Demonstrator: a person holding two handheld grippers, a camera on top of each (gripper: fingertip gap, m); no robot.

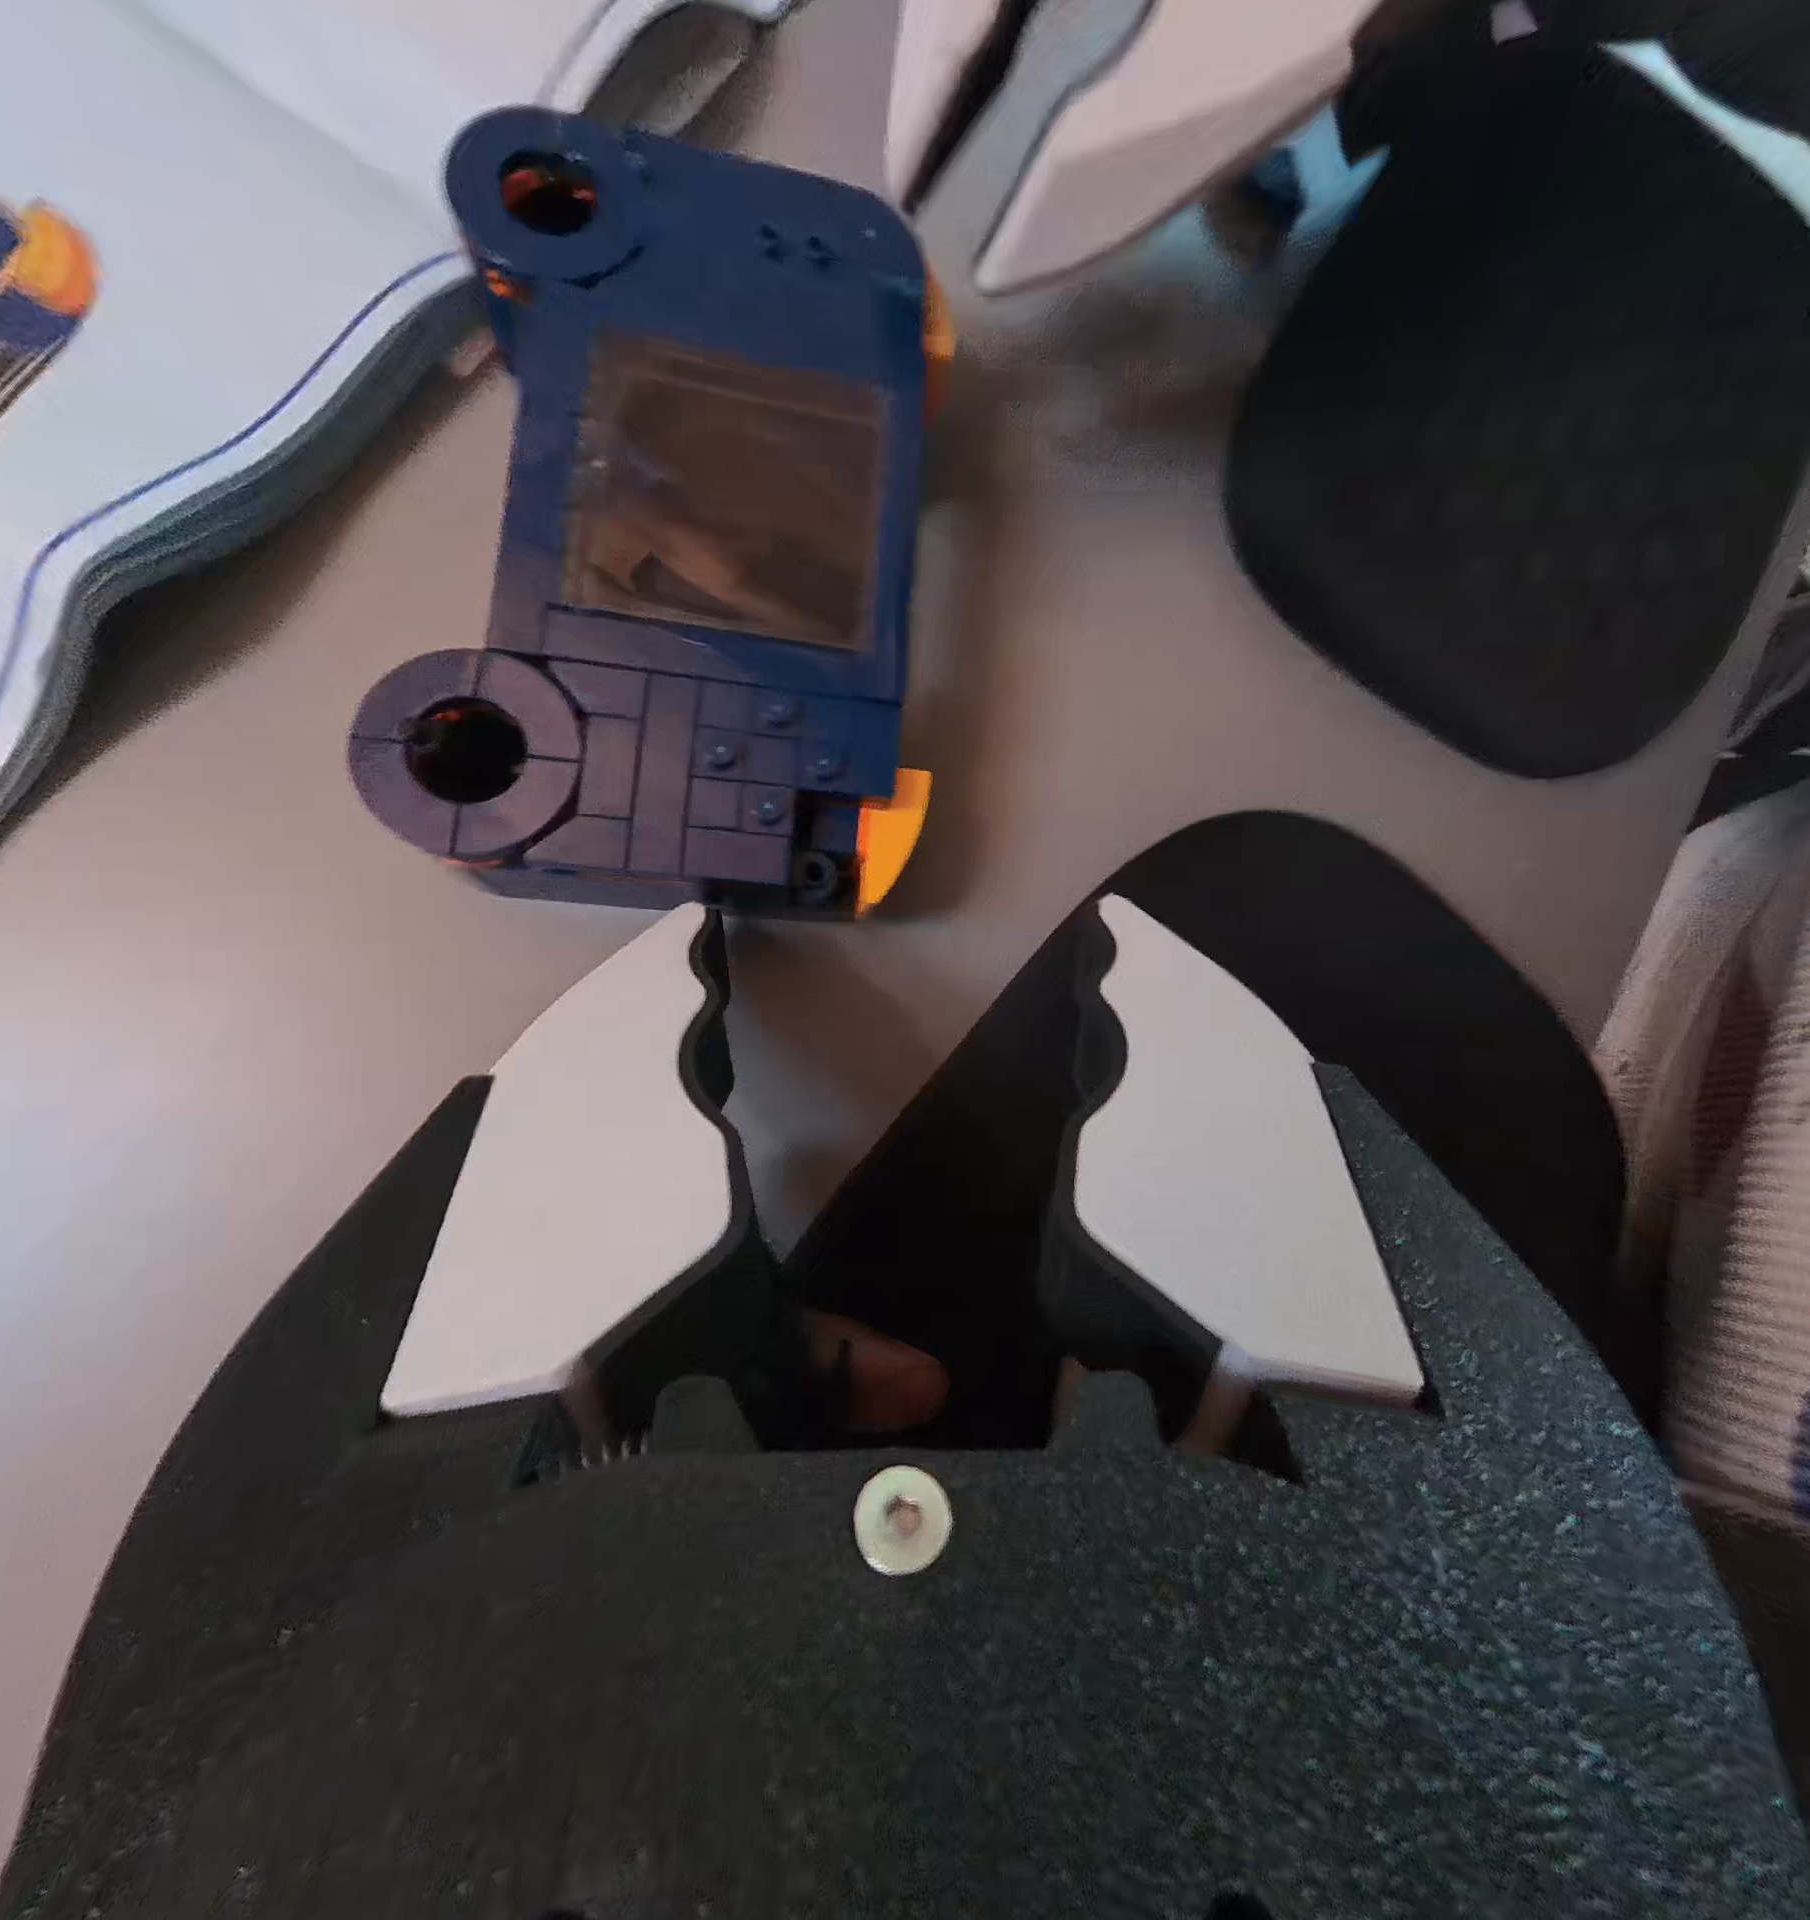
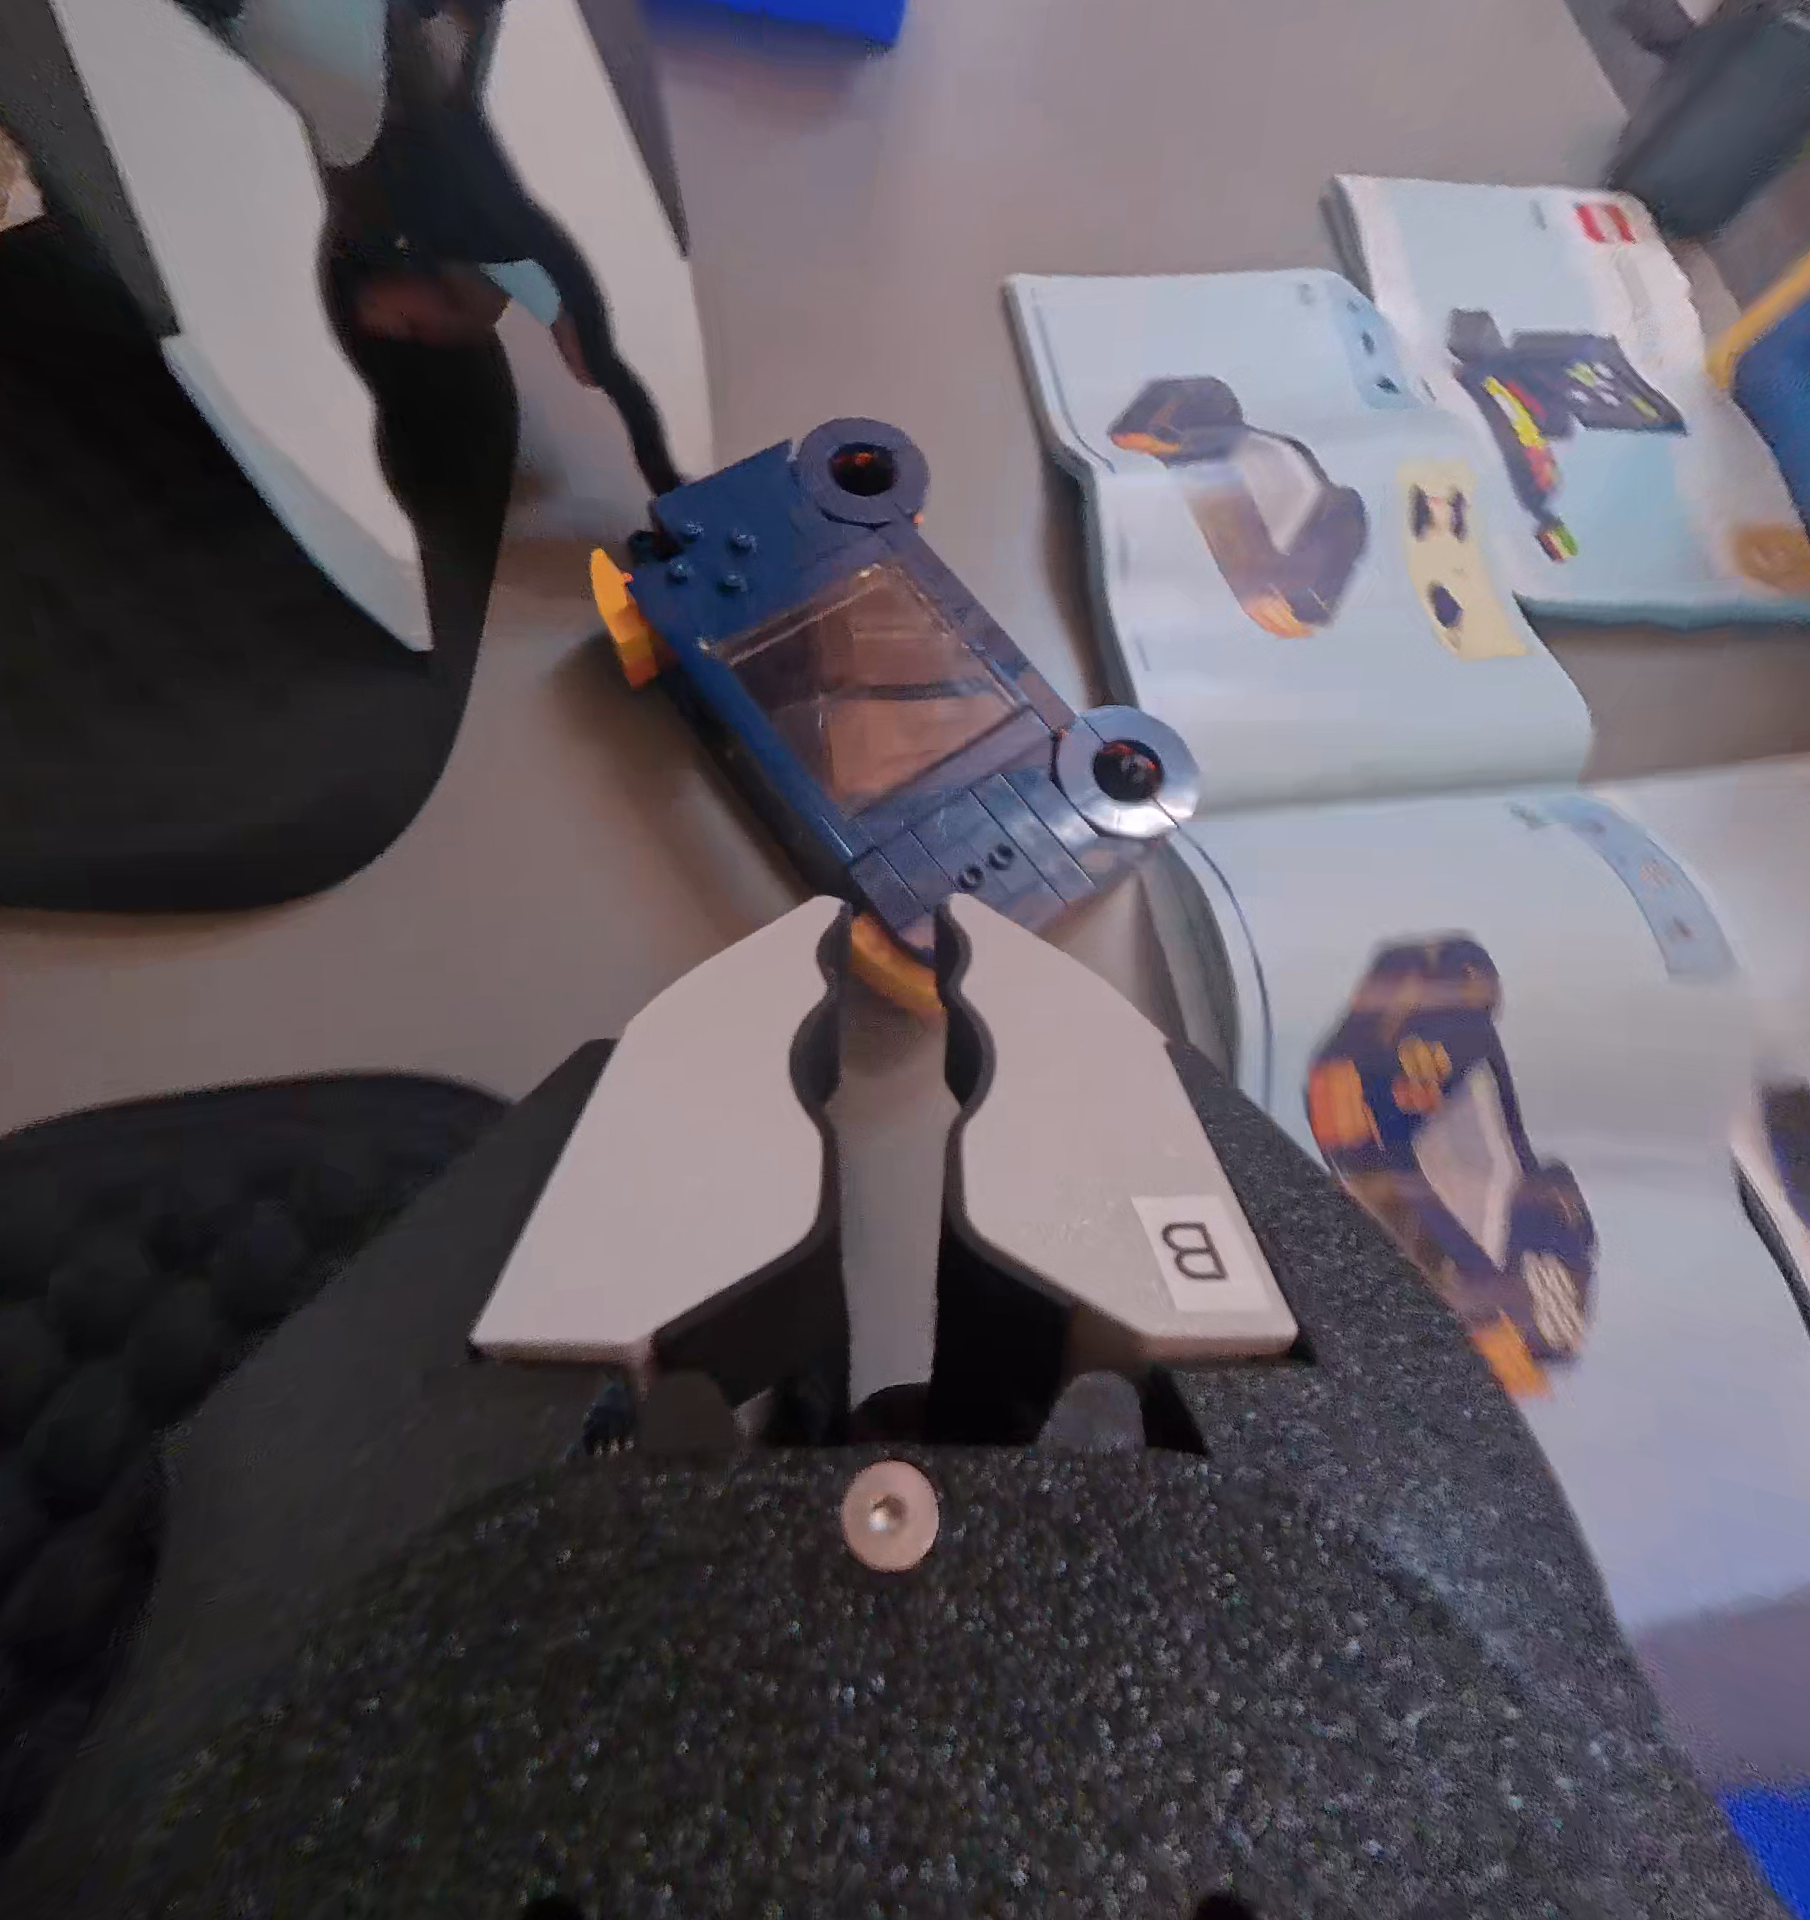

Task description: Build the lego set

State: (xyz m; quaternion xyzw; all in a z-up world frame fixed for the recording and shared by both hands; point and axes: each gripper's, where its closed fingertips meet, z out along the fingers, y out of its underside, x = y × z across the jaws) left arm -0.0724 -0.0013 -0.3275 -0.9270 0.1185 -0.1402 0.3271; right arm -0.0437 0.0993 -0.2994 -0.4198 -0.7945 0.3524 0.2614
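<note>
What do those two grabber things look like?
Both look alike. The left gripper has a rough, speckled black body with one silver screw in the middle. Its two pointed fingers wear smooth pale grey plates, and black wavy rubber edges line the jaws. The right gripper has the same black body, screw and grey plates, plus a small white sticker with a black mark on one finger.

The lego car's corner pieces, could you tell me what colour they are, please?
Orange, against the dark blue lego car; the corner pieces show best in the left wrist view.
</note>
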